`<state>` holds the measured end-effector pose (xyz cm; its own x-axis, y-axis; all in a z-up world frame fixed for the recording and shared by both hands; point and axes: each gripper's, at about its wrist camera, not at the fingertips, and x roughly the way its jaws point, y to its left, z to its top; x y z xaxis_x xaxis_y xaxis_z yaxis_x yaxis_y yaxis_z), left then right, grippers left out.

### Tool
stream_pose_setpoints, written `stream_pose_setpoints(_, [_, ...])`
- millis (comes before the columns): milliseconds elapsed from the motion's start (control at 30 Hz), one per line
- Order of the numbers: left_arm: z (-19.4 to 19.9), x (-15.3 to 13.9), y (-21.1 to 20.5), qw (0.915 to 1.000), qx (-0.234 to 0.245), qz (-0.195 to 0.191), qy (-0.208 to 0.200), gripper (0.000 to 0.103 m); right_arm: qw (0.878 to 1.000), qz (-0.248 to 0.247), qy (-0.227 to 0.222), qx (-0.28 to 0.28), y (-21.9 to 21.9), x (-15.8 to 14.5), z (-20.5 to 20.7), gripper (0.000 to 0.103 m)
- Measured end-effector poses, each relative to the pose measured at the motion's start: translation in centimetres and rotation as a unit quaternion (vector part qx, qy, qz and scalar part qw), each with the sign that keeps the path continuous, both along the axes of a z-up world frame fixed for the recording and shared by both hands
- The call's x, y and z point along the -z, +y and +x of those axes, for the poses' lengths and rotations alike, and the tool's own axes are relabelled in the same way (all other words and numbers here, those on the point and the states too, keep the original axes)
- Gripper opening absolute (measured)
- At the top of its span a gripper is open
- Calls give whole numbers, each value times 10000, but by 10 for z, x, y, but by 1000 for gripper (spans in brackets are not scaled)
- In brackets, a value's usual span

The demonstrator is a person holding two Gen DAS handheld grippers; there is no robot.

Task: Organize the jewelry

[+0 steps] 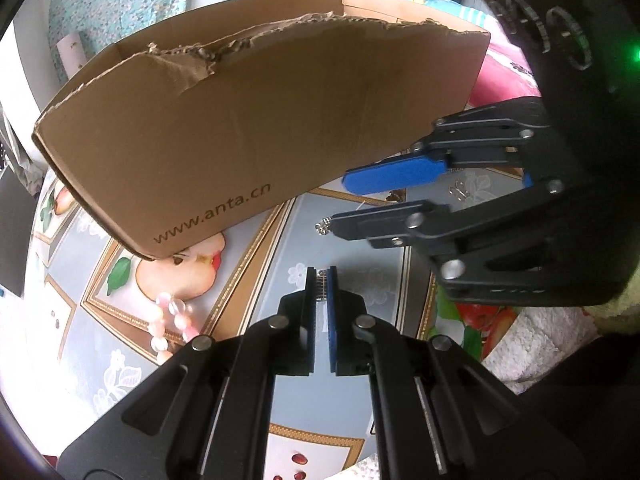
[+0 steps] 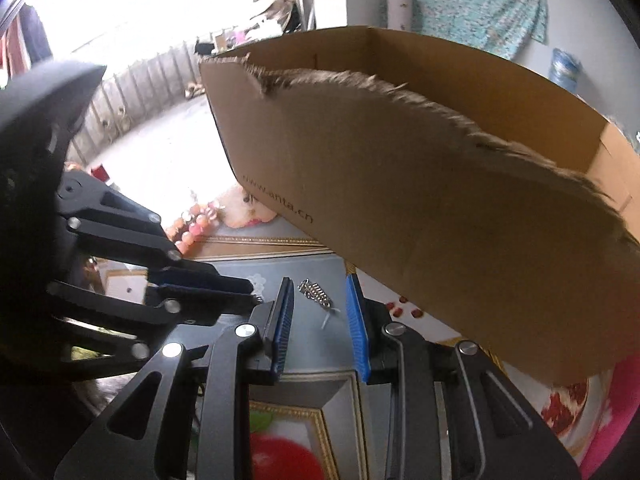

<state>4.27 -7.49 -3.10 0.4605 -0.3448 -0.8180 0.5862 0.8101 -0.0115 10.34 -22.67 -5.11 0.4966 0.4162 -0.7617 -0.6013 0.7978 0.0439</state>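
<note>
A brown cardboard box (image 1: 248, 128) with torn rims stands on the patterned tablecloth; it also shows in the right wrist view (image 2: 440, 200). My left gripper (image 1: 321, 276) is shut on a small silver clip-like piece (image 1: 321, 285) just above the cloth. My right gripper (image 2: 320, 304) is open, its fingers either side of a small silver beaded piece (image 2: 316, 292) lying on the cloth. In the left wrist view the right gripper (image 1: 336, 204) comes in from the right. A pink bead bracelet (image 1: 172, 324) lies left of my left gripper; it also shows in the right wrist view (image 2: 196, 220).
A pair of small silver hooks (image 1: 458, 190) lies on the cloth behind the right gripper. The cloth (image 1: 352, 400) has fruit prints. A white fluffy cloth (image 1: 532, 344) and pink fabric (image 1: 504, 76) lie at the right. The box blocks the far side.
</note>
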Motion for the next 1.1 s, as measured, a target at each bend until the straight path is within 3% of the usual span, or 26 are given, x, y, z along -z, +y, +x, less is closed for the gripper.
stream_pose_setpoints(133, [-1, -1, 2, 10000, -19, -56, 17, 4, 9998, -145, -4, -135, 5, 6, 1, 22])
stream_pose_setpoints(200, [-1, -1, 2, 10000, -25, -78, 17, 4, 9997, -99, 71, -193, 8, 5, 0, 10])
stream_pose_setpoints(267, [-1, 0, 1, 9999, -32, -94, 17, 4, 9997, -87, 117, -204, 7, 4, 0, 5])
stream_pose_setpoints(567, [0, 0, 4, 9999, -40, -157, 7, 4, 9985, 395, 366, 138, -7, 0, 3, 3])
stream_pose_setpoints(800, [-3, -1, 8, 9997, -46, -256, -6, 4, 9960, 747, 290, 407, -31, -20, -5, 3])
stream_pose_setpoints(1100, [-8, -8, 13, 9995, -64, -311, -74, 4, 9945, 819, 348, 546, -36, -24, -3, 6])
